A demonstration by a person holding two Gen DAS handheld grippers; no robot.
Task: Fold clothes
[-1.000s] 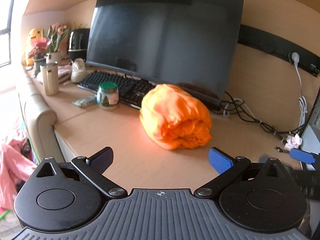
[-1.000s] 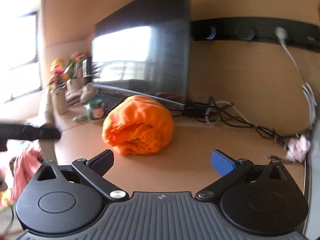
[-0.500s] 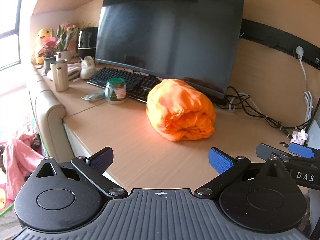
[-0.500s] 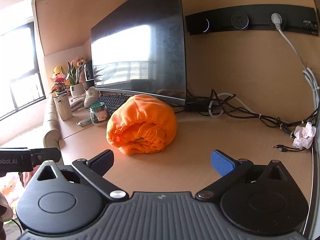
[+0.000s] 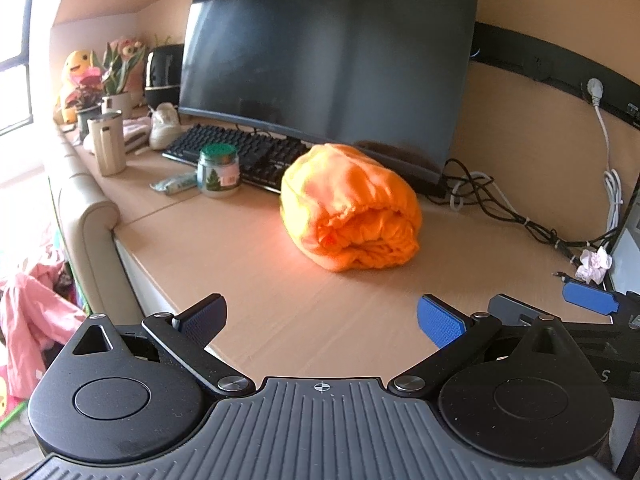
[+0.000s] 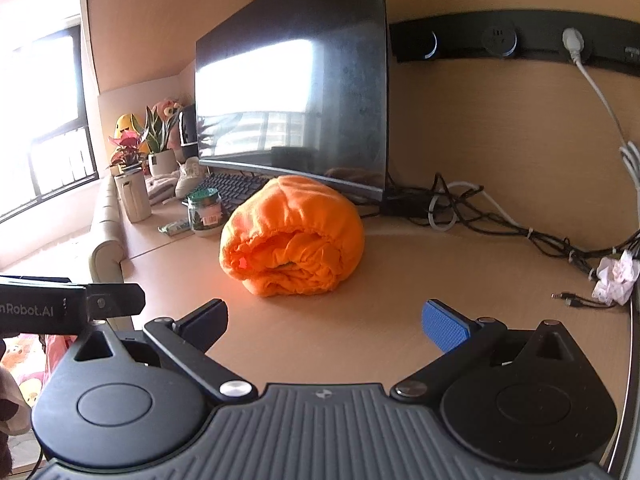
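An orange garment (image 5: 350, 208) lies rolled into a thick bundle on the wooden desk (image 5: 280, 300), just in front of the monitor; the right wrist view shows the same orange garment (image 6: 292, 236) with its gathered end facing me. My left gripper (image 5: 320, 316) hangs open above the desk's near part, well short of the bundle, with nothing between its fingers. My right gripper (image 6: 324, 320) is open too and equally apart from the cloth. At the right edge of the left wrist view the right gripper's blue pad (image 5: 588, 300) shows.
A large dark monitor (image 5: 328, 64) and a black keyboard (image 5: 240, 152) stand behind the bundle. A green-lidded jar (image 5: 218, 170), a beige tumbler (image 5: 106, 142) and potted plants (image 5: 116, 72) sit at the left. Cables (image 5: 500, 204) and crumpled tissue (image 5: 596, 264) lie right. Pink clothes (image 5: 28, 312) lie below the desk edge.
Both grippers have drawn back a little from the bundle and steadied; the views are sharper. The garment has not moved, and both grippers stayed open.
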